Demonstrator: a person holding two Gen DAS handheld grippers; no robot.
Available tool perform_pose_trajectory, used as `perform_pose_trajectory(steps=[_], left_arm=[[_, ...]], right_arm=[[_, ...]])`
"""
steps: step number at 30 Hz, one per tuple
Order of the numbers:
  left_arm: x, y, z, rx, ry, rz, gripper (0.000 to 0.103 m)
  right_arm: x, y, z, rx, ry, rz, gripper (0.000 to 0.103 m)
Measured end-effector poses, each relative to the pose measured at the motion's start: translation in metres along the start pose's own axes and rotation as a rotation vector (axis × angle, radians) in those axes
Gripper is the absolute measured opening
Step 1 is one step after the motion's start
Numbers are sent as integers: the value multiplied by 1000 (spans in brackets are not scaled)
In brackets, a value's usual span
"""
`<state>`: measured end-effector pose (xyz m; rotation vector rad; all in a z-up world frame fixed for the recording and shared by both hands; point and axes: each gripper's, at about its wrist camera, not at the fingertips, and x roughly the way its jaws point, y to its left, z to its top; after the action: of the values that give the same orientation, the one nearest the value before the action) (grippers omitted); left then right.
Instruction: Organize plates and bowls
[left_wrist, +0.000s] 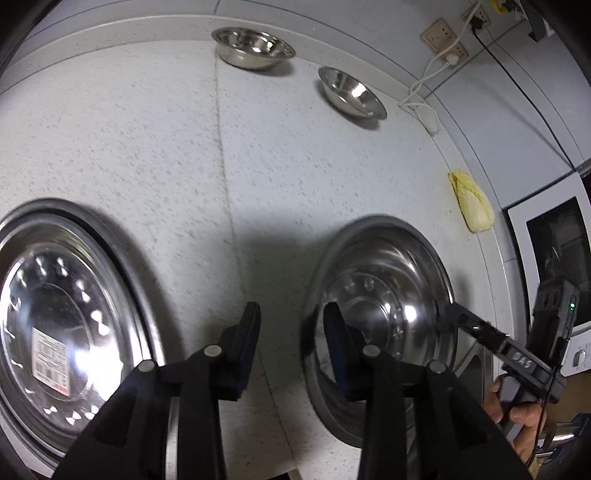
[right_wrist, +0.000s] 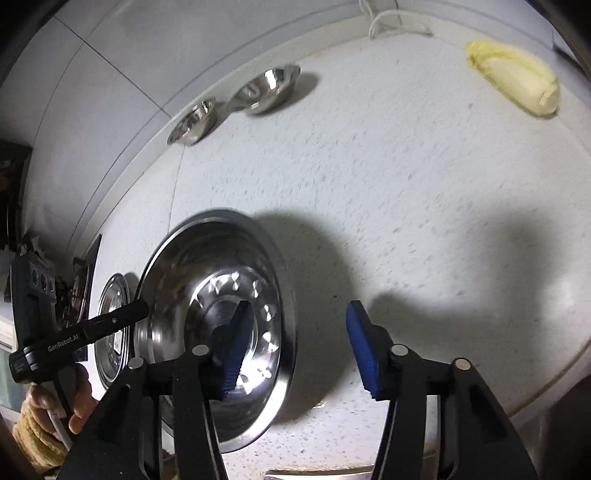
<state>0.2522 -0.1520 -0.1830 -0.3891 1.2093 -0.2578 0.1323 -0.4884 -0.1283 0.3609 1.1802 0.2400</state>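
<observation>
Two steel plates lie on the white speckled counter. One plate (left_wrist: 384, 314) sits between both grippers; it also shows in the right wrist view (right_wrist: 218, 306). My left gripper (left_wrist: 291, 328) is open, its right finger over this plate's left rim. My right gripper (right_wrist: 295, 328) is open, its left finger over the plate's middle. A second plate with a label (left_wrist: 62, 325) lies to the left, small in the right wrist view (right_wrist: 110, 325). Two steel bowls (left_wrist: 255, 46) (left_wrist: 351, 92) stand near the back wall, also in the right wrist view (right_wrist: 192, 122) (right_wrist: 266, 88).
A yellow-white cabbage (left_wrist: 471, 201) (right_wrist: 517, 83) lies on the counter near the wall. A white cable (left_wrist: 424, 92) runs from wall sockets. A white microwave (left_wrist: 554, 258) stands at the right.
</observation>
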Motion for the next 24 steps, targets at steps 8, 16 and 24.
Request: perform_pose_trajectory(steps=[8, 16, 24], left_arm=[[-16, 4, 49, -65, -33, -54, 35], [17, -17, 151, -122, -58, -106, 36], [105, -22, 226, -189, -38, -58, 36]], right_arm=[[-28, 17, 53, -37, -84, -45, 52], [-11, 46, 165, -66, -131, -64, 55], [75, 43, 244, 16, -68, -36, 55]])
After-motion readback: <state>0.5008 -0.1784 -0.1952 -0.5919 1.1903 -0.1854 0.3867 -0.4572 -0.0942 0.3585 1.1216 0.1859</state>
